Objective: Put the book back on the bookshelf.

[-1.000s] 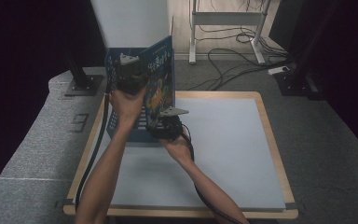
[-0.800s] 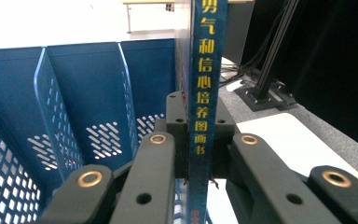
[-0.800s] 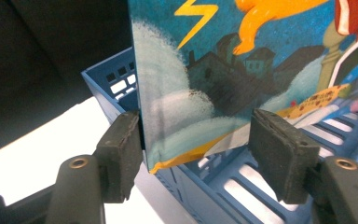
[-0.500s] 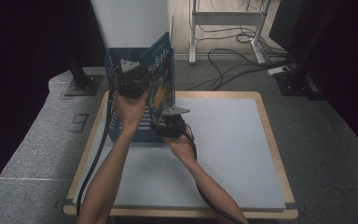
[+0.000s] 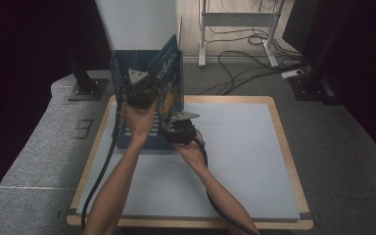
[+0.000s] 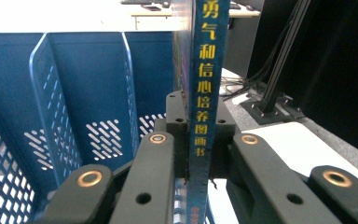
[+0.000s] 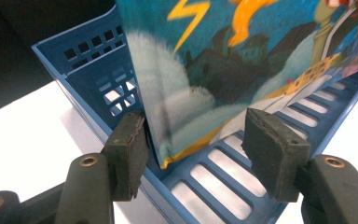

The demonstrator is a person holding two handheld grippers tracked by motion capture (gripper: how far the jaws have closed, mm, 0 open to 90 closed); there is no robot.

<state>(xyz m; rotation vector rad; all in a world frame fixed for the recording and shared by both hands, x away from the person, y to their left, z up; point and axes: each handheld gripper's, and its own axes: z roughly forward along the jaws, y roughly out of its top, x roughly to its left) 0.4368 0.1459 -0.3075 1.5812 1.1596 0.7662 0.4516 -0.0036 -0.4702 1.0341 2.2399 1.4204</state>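
From the high view, the book (image 5: 169, 81) stood upright on edge in the blue file rack (image 5: 122, 129) at the far left of the worktop (image 5: 245, 161), its top rising above the rack's walls and its long axis leaning a little off vertical, so the job looked well along but not finished: the book still had to be seated and let go. The left tongs (image 5: 142, 90) gripped it from above the rack, while the right tongs (image 5: 178, 128) sat low at the rack's near right corner. In the left gripper view, the left tongs (image 6: 196, 140) were clamped on the book's spine (image 6: 206, 93), which ran straight up beside the rack's dividers (image 6: 46, 93). In the right gripper view, the right tongs (image 7: 193, 140), which had just been closing, stood apart around the book's lower corner (image 7: 168, 158) and the rack's slotted wall (image 7: 223, 172), pads not pressing.
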